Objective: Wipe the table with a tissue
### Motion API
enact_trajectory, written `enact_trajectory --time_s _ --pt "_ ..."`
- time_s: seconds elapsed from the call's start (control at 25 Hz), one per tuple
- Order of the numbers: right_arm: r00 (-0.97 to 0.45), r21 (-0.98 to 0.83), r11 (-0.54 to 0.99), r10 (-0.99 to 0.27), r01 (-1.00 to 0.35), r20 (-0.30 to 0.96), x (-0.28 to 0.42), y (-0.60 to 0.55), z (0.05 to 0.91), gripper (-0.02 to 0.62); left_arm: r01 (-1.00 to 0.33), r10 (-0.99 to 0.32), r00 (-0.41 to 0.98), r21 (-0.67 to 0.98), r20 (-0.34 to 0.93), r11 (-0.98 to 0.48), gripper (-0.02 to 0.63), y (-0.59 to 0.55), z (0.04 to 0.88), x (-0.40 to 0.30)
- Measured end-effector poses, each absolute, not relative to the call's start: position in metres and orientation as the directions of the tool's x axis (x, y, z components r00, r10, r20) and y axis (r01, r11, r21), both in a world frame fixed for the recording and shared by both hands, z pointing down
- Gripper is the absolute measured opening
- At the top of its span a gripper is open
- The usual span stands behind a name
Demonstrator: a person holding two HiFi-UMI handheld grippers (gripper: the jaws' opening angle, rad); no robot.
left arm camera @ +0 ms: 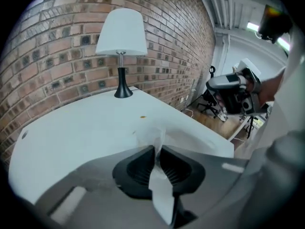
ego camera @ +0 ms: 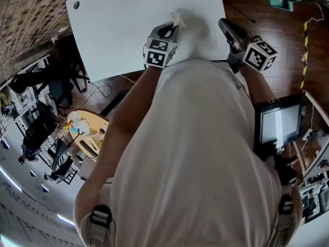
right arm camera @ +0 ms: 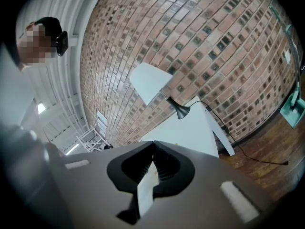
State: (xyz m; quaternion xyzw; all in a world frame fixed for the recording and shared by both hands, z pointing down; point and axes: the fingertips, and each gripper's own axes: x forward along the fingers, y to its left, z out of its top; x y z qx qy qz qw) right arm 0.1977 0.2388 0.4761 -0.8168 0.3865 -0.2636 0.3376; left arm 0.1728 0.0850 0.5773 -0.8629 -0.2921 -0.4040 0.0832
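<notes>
Your left gripper (left arm camera: 156,149) has its jaws pressed together on the tissue (left arm camera: 161,194), a thin fold pinched flat between them with a crumpled tuft poking out ahead of the tips, which I take to be the working end meant to drag over the white table (left arm camera: 71,128); in the head view that tuft sits over the table's near middle, but whether it presses the surface or hangs just above it I cannot tell. A small yellowish speck (left arm camera: 142,117) lies farther out on the table, well apart from the tissue, and looks a likely target for the wipe. The lamp (left arm camera: 121,37) stands at the far edge by the brick wall and is cut out of the head view altogether, where your own torso also hides the table's near edge. Your right gripper (ego camera: 224,25) hovers at the table's right edge, probably held aside from the wiping path; its jaws meet at the tips, and a pale sliver shows in the gap behind them, scrap of tissue or table seen through, I cannot say which
</notes>
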Motion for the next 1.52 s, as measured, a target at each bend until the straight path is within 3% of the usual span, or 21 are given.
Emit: enact_trajectory --time_s 0.2,1.16,1.52 --pt "0.578 -0.755 -0.484 -0.798 -0.443 0.172 0.198 0.243 0.477 0.008 0.539 0.393 0.565 0.037 0.725 -0.842 0.048 0.064 0.563 0.199" --pt "0.647 -0.739 -0.518 -0.748 -0.431 0.147 0.199 0.305 0.471 0.008 0.53 0.244 0.589 -0.14 0.771 -0.836 0.048 0.07 0.572 0.283" --pt "0.671 -0.74 -0.549 -0.719 -0.389 0.18 0.194 0.32 0.476 0.008 0.6 0.194 0.536 -0.209 0.822 -0.772 0.048 0.075 0.594 0.309"
